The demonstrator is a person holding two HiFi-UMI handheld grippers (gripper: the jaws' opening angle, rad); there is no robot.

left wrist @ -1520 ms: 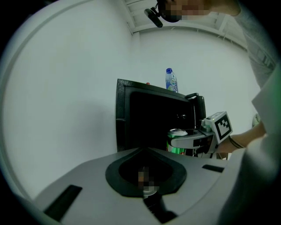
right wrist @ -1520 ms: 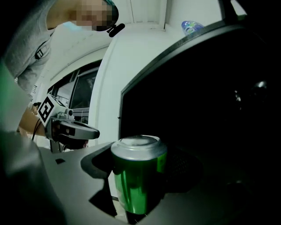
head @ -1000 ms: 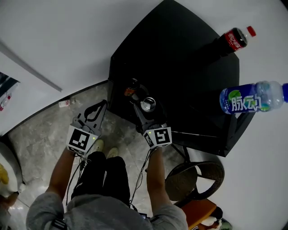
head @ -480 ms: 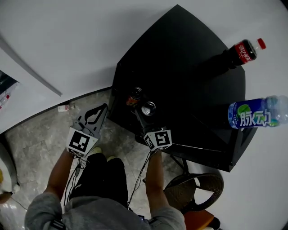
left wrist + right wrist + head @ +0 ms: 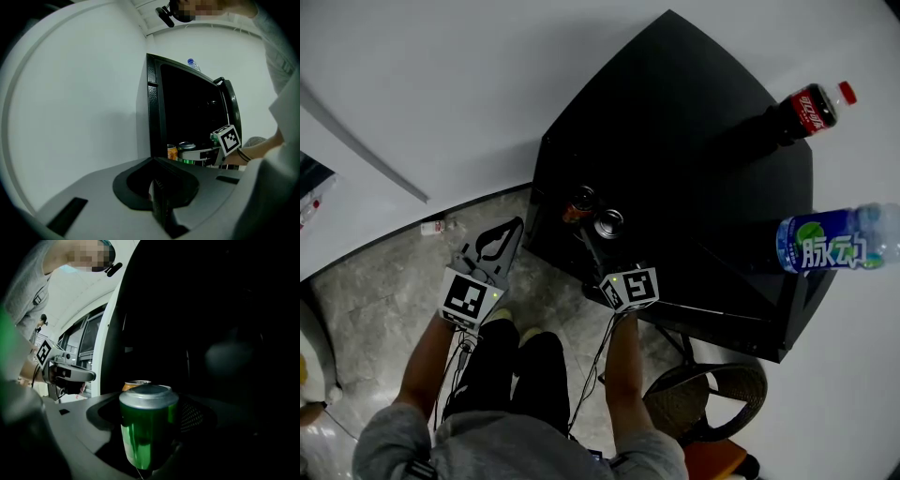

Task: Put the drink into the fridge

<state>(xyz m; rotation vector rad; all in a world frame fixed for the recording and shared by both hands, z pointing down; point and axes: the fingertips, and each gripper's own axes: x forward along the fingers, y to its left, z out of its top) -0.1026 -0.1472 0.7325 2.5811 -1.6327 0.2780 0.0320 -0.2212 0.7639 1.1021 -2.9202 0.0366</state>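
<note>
"At the fridge's open front, what does the right gripper (image 5: 604,232) have?"

"A green can (image 5: 147,427) — both jaws are closed against its sides, and it stands upright between them, silver top up."

"Where is that can, exactly?"

"Right at the mouth of the black fridge (image 5: 675,141), low in its dark opening. Whether it rests on a shelf or hangs in the grip I cannot tell; the inside is too dark."

"Anything near it?"

"An orange can (image 5: 579,201) just beside it, a little deeper in. From the right gripper view only its rim and a strip of orange show over the green one. Touching or not, I cannot say."

"And the left gripper (image 5: 515,228)?"

"Held out over the grey stone floor (image 5: 384,281), to the left of the fridge and clear of it. Its jaws are pressed together with nothing between them."

"The door?"

"The fridge door (image 5: 232,112) stands swung out at the right side of the opening."

"What sits on top?"

"Two bottles, well apart — a cola bottle (image 5: 811,105) with a red label, and a blue-labelled bottle (image 5: 830,242) nearer the front right corner."
</note>
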